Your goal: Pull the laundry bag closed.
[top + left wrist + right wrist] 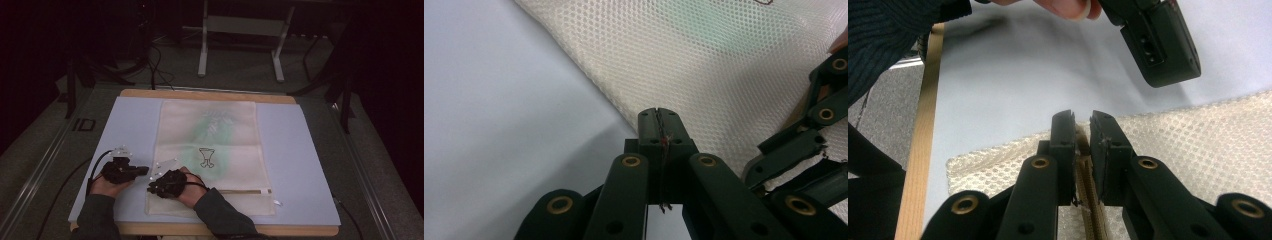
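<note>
A cream mesh bag (207,135) with a green patch and a small dark drawing lies flat on a pale blue mat (300,150). My left gripper (146,171) sits at the bag's left edge. In the left gripper view its jaws (659,117) are pressed together at the edge of the mesh (704,60), with a thin thread showing in the seam. My right gripper (151,189) is at the bag's lower left corner. Its jaws (1082,122) close on the tan zipper band (1087,200) that runs between them over the mesh (1198,135).
The mat lies on a wooden table (210,95), whose front edge (918,165) is close to the right gripper. The zipper (245,191) runs right to a white tab (276,202). The left gripper's body (1158,45) hangs just beyond the right jaws. Dark floor and a metal stand (240,40) lie behind.
</note>
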A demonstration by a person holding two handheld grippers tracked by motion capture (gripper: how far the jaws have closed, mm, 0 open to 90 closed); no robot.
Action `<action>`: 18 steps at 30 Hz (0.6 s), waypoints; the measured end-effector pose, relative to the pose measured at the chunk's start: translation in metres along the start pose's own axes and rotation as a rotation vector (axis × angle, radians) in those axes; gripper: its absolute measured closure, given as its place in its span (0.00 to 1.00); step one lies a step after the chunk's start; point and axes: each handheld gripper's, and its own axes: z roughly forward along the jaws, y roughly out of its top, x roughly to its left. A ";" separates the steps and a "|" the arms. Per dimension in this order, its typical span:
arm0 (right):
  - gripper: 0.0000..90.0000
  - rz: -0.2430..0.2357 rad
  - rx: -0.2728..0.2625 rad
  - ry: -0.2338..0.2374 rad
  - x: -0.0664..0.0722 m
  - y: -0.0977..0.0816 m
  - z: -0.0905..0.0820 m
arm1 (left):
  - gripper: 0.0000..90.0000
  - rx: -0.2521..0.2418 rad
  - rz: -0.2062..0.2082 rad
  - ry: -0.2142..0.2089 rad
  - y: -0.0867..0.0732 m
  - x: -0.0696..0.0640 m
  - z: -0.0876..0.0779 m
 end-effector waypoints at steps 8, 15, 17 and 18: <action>0.89 0.031 0.035 0.015 -0.004 -0.002 0.009 | 1.00 0.011 0.011 -0.018 0.000 -0.002 0.002; 0.90 0.025 0.024 0.006 -0.002 -0.006 0.009 | 1.00 0.025 0.040 -0.057 0.001 -0.007 0.005; 0.90 0.020 0.022 0.003 -0.002 -0.007 0.009 | 1.00 0.028 0.044 -0.060 0.001 -0.007 0.005; 0.90 0.010 0.023 -0.009 -0.001 -0.007 0.009 | 1.00 0.039 0.046 -0.063 0.001 -0.008 0.007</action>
